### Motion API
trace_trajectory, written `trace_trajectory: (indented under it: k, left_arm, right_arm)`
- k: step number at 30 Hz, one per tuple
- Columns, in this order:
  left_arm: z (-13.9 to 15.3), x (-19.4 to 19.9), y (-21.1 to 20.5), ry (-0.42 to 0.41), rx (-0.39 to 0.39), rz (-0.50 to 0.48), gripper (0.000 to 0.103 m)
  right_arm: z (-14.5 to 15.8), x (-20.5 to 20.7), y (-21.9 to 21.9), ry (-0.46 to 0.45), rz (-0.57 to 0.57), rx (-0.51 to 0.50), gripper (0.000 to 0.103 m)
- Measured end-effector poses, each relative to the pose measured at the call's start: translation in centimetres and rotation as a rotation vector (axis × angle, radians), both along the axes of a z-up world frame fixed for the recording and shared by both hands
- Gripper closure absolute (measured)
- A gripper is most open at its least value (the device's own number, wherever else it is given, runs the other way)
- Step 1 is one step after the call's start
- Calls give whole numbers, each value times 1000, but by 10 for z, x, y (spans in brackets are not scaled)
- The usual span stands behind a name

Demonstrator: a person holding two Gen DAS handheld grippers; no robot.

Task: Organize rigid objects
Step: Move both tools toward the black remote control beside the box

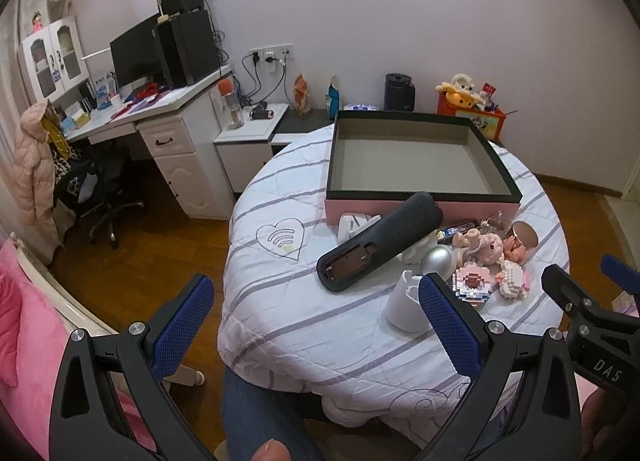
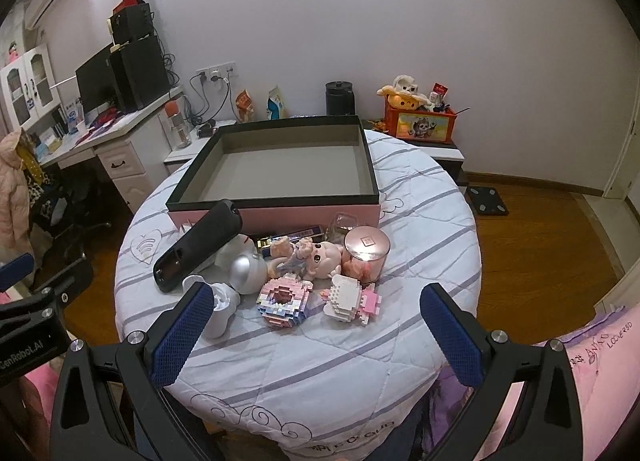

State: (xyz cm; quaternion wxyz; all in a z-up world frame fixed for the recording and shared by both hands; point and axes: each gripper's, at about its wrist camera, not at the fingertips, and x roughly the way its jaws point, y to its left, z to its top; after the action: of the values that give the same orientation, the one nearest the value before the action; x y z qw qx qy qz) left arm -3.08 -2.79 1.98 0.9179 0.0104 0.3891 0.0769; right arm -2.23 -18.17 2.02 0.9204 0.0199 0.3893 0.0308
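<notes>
— Near the front edge of the round table (image 2: pixel 420 221), that's where everything is heaped, just in front of the pink box (image 2: pixel 280 217). The box itself is bare inside.

— Which piece would you go for first?

— My guess is the long black device (image 1: pixel 380 241) with the open battery bay. It lies on top of the pile, its upper end propped against the box's near wall, its lower end down on the quilt toward the table's left edge.

— So it runs slantwise?

— Yes, from the near left up to the far right, as the left gripper (image 1: pixel 316 309) looks at it. That gripper hovers off the table's near-left edge, jaws spread wide and holding nothing, and the device's lower end sits just beyond them.

— And the other one?

— The right gripper (image 2: pixel 316 317) is also wide open and empty, over the near edge. Straight ahead of it are the pink brick ring (image 2: pixel 284 305) and the white-and-pink brick figure (image 2: pixel 352 299), side by side. The device is off to its left.

— Left hand is nearer, then.

— I'd say so, though the jaws would need to turn across that slant to close on its narrow width.
</notes>
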Motion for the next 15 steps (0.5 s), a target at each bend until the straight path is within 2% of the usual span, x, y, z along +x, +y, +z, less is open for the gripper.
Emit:
trace_trajectory:
  k: [8,15]
  left_arm:
    - [-2,5,9,-4,-7,-68,0]
    - [-6,5,19,-11,-52,-100,0]
  right_arm:
    - [-1,-8,6,6,-66,4,0]
    - [8,-18,11,-4,-103,-54,0]
